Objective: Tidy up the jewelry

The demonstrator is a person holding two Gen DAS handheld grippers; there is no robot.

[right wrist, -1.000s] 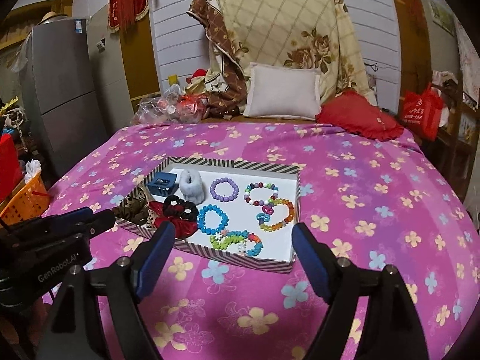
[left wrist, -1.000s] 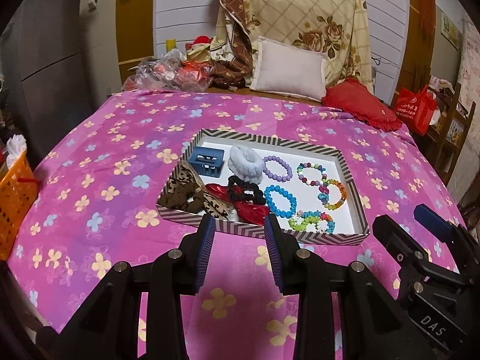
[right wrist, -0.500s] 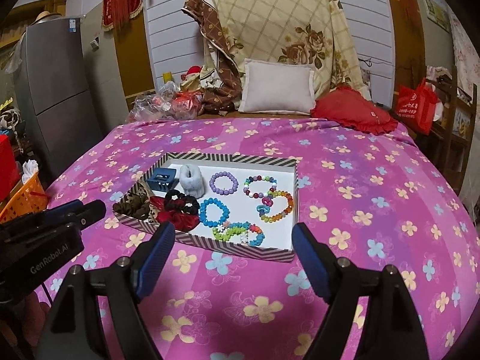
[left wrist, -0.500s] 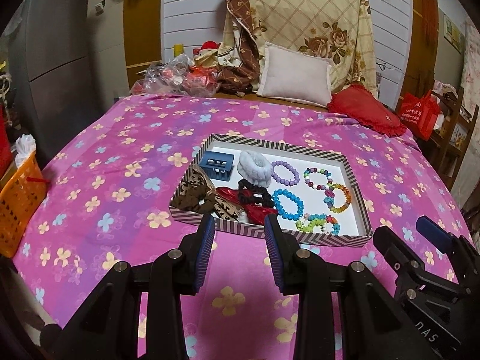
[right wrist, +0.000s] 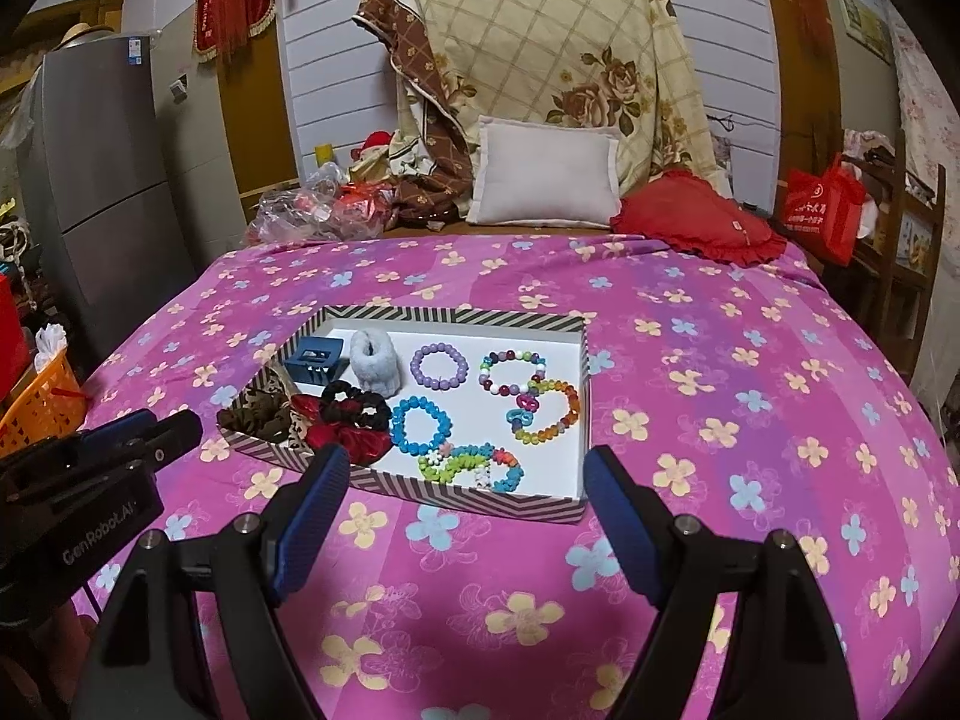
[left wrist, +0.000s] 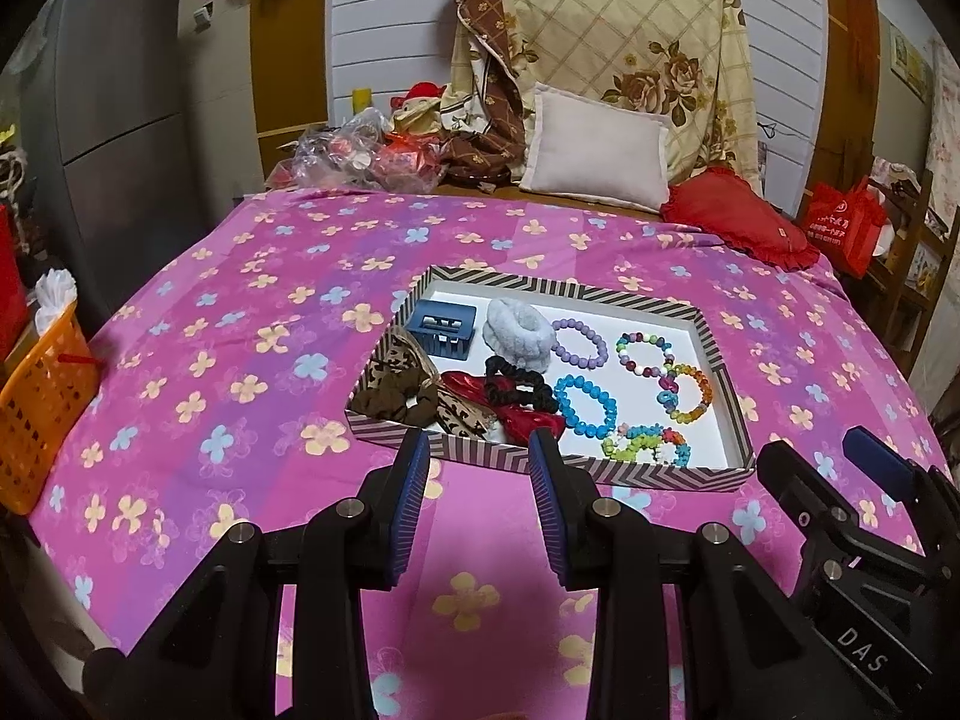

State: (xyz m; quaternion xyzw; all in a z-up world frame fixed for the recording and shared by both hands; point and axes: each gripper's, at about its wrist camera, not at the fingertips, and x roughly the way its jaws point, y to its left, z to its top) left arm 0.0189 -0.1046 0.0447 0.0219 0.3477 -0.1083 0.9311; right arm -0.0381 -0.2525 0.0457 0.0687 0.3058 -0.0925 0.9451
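Note:
A shallow striped box (left wrist: 576,291) (right wrist: 456,317) lies on the pink flowered bedspread. Inside it, on the left, sit a blue claw clip (left wrist: 443,329), a grey fluffy scrunchie (left wrist: 519,333), leopard, black and red scrunchies (left wrist: 516,391). On the right lie several bead bracelets: purple (right wrist: 439,366), blue (right wrist: 420,425), multicoloured ones (right wrist: 543,411). My left gripper (left wrist: 479,457) hovers open just before the box's near rim, nothing between its fingers. My right gripper (right wrist: 467,468) stands wide open, also short of the near rim, empty.
An orange basket (left wrist: 36,408) hangs off the bed's left edge. At the bed's far end lie a white pillow (right wrist: 543,174), a red cushion (right wrist: 699,222), a folded quilt and plastic bags (right wrist: 306,210). A grey fridge (right wrist: 102,180) stands at left, a red bag (right wrist: 819,210) at right.
Both views have tilted slightly, so the box sits a little lower in the pictures. Nothing in the box has moved and both grippers keep the same opening.

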